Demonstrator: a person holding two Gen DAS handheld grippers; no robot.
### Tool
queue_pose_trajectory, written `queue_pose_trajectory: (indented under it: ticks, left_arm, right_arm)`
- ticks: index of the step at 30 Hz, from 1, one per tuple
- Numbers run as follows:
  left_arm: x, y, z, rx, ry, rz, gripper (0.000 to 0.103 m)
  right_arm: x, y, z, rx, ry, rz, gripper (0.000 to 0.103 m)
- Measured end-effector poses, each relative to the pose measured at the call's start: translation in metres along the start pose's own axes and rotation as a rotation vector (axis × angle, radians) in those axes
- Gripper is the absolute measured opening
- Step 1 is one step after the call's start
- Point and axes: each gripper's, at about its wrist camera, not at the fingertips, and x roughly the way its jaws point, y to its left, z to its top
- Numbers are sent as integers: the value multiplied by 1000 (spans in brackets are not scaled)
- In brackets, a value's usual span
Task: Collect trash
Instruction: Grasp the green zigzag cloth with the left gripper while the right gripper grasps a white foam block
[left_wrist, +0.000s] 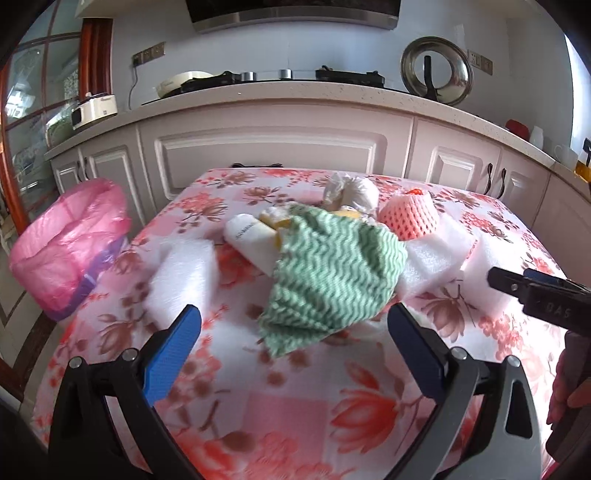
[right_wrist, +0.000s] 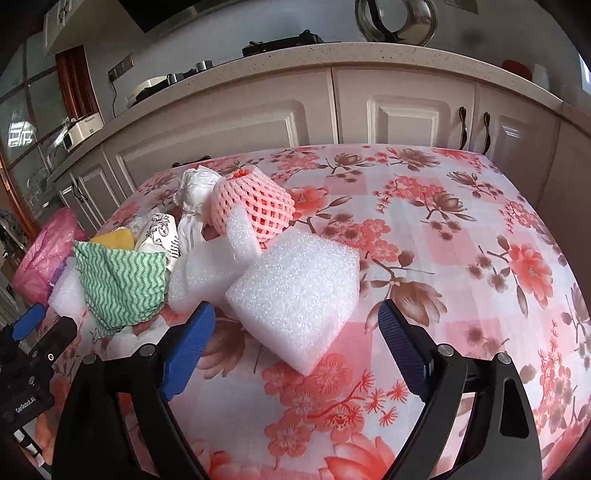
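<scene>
Pink plastic lines the bin (left_wrist: 70, 251) standing off the table's left edge. On the flowered tablecloth (left_wrist: 280, 406), the left gripper (left_wrist: 293, 325) gapes wide and empty just short of a green wavy cloth (left_wrist: 332, 277) heaped among foam scraps. Farther right, the right gripper (right_wrist: 295, 317) stands wide too, a white foam block (right_wrist: 299, 299) lying between its fingers, untouched.

Two close wrist views angled down, sharing the green cloth (left_wrist: 325, 273) (right_wrist: 122, 280).
</scene>
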Motion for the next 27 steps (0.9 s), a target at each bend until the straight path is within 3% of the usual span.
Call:
queue_pose_trajectory:
  ticks: [3,4,5,10,15,17,18,20,23,27]
  left_arm:
    - [10,-6,7,4,3,-11,98]
    - [13,-8,10,5,1,-16,98]
    - [15,-10,12,6,-3,-19,98]
    - [33,-15,20,3,7,-19,98]
    - [60,-19,19,1,78,-38,95]
    - [62,-21,20,-4,83,-84,70]
    - [62,-23,19,3,84,-85,63]
    - [59,-26,17,19,89,-110,36]
    - [49,-25,13,25,95,-149,19]
    - [30,-18,6,13,86,-171,12]
  right_arm:
    - [10,1,2,-8,20,-21,81]
    - [12,1,1,-10,20,-25,67]
    - [12,-1,0,-7,21,-15,61]
    - [4,-3,-3,-24,-2,-4,59]
    - [-2,-7,-4,-13,-5,11,59]
    - [-4,-7,-4,-9,-7,16,59]
    - [-6,-8,-4,-6,-10,19,59]
    - [-9,-8,-3,0,-16,26,59]
    - [-14,-8,-2,5,-29,33,59]
    - [-21,-4,-2,-3,-41,48,59]
